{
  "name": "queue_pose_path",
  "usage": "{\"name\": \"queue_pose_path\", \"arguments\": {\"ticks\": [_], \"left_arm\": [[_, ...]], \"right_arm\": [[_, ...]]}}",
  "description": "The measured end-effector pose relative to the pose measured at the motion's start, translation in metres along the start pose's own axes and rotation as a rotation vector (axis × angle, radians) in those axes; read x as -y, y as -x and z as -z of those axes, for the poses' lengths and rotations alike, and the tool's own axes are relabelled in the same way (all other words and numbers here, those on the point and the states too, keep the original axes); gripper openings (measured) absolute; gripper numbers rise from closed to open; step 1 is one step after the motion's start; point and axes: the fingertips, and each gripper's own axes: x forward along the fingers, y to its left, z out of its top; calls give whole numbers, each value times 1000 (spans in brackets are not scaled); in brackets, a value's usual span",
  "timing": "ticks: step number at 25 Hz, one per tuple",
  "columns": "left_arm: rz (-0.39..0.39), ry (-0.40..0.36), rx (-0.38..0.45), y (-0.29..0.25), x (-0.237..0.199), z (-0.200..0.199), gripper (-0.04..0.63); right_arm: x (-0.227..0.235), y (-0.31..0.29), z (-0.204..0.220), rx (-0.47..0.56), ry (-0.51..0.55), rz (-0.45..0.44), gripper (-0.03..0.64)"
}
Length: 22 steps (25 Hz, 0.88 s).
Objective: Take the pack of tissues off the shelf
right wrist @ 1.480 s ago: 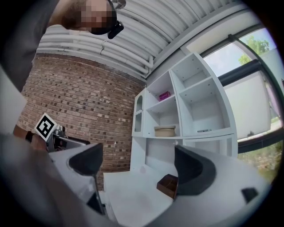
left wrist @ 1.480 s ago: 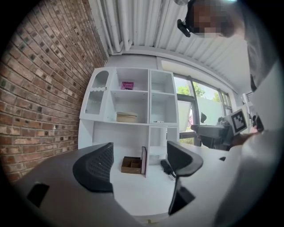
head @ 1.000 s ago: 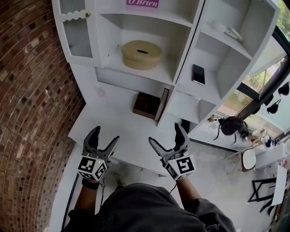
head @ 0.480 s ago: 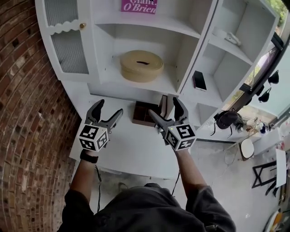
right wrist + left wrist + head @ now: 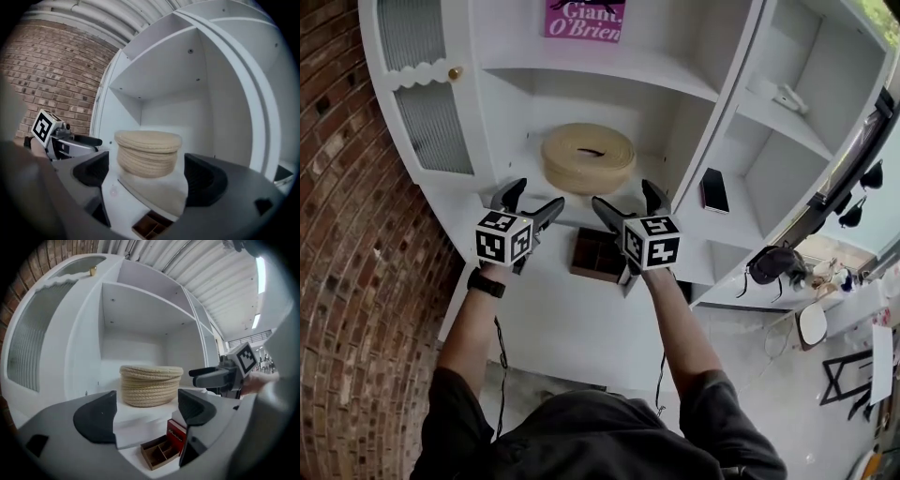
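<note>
Left tool (image 5: pixel 534 199) opening, empty; right tool (image 5: pixel 623 197) spread, empty; white shelf (image 5: pixel 600 64), brick wall (image 5: pixel 347 281).

Home-like room: white shelving unit (image 5: pixel 609 64), brick wall (image 5: pixel 352 309), shelved book (image 5: pixel 584 19).

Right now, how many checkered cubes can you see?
2. One cube rides the left gripper, whose empty jaws are opening; the other cube rides the right gripper. Both hover before the woven basket. None seems hidden.

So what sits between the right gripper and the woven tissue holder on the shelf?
Nothing: the open right gripper faces the woven tissue holder across a bare strip of white shelf, as the right gripper view shows.
</note>
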Motion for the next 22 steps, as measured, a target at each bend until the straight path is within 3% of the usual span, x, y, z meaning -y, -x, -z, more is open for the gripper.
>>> {"name": "queue_pose_path", "arguments": {"ticks": [5, 11, 19, 22], "left_arm": [[13, -2, -65, -35, -12, -5, 423], [34, -122, -190, -65, -22, -4, 463], [168, -147, -253, -89, -17, 4, 472], [173, -168, -260, -91, -14, 6, 472]], "right_arm": [[16, -29, 3, -96, -14, -15, 502], [25, -56, 9, -213, -7, -47, 502], [19, -76, 14, -251, -6, -144, 502], [20, -79, 13, -256, -2, -151, 502]]}}
